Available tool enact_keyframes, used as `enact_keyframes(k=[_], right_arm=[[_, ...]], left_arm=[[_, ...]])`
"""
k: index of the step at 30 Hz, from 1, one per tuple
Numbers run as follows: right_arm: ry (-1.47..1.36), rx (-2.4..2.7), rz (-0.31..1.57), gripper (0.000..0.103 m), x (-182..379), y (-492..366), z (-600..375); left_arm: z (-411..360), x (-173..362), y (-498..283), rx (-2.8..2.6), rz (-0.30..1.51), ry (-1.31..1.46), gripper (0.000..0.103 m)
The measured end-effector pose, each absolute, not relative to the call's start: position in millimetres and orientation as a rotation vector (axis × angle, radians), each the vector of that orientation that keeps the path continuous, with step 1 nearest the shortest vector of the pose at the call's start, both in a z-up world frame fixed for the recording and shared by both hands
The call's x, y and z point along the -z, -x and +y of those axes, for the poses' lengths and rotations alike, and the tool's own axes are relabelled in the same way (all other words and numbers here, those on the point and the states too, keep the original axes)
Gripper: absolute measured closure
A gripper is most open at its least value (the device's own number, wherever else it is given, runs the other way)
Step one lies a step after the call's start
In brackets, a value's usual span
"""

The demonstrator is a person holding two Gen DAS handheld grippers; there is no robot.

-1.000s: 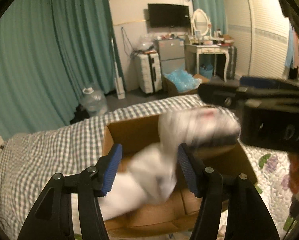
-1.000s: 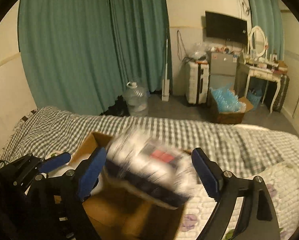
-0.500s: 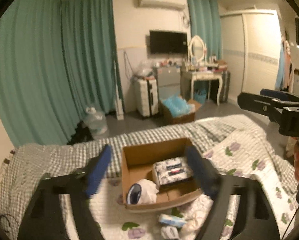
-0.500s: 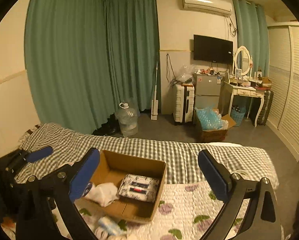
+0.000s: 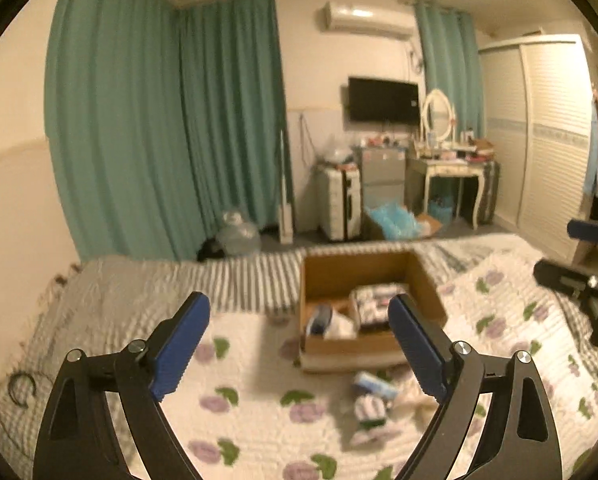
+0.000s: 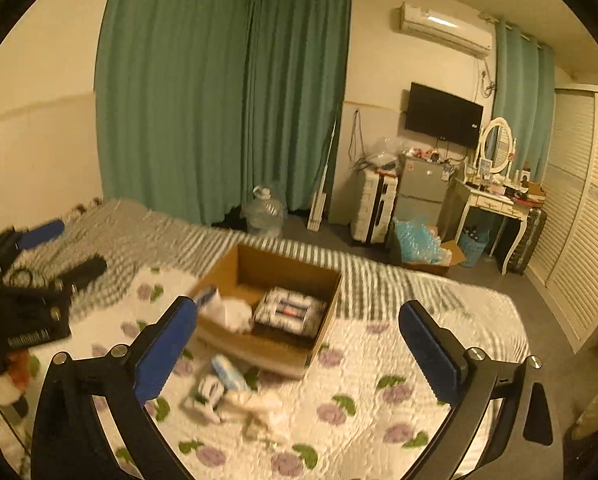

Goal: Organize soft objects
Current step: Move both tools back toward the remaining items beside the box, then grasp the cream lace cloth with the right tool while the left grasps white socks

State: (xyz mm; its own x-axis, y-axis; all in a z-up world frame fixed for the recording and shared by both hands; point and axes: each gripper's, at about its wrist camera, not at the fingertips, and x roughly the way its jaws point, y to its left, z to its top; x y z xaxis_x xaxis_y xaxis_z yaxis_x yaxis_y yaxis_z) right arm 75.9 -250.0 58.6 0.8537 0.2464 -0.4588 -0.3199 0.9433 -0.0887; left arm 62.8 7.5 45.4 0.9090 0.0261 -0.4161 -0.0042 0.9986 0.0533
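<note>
An open cardboard box stands on the bed. Inside lie a patterned wrapped pack and a crumpled white cloth. In front of the box, on the quilt, lie a small blue-and-white pack, a striped soft piece and a pale cloth. My left gripper hangs back from the box with its jaws opening and nothing between them. My right gripper is open and empty, also well short of the box.
A floral quilt covers the near bed and a checked blanket the far side. Beyond the bed are green curtains, a water jug, a suitcase, a box of blue bags, a dressing table and a wardrobe.
Both grippers let go of the white cloth and the patterned pack, which now lie in the box. Both have opened wide and pulled back and up from the box.
</note>
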Motion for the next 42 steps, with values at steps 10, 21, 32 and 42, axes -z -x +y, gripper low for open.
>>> enact_keyframes(k=[10, 21, 32, 42], right_arm=[[0.196, -0.312, 0.640, 0.001, 84, -133, -216], [0.086, -0.349, 0.875, 0.002, 165, -169, -215], [0.078, -0.378, 0.913, 0.066, 175, -164, -209], [0.062, -0.348, 0.807, 0.070, 146, -142, -225]], left_arm=[[4, 65, -110, -0.019, 0.622, -0.021, 0.011], [12, 126, -120, 0.017, 0.780, 0.017, 0.011], [7, 120, -111, 0.034, 0.764, 0.026, 0.011], [-23, 123, -104, 0.138, 0.791, 0.027, 0.011]])
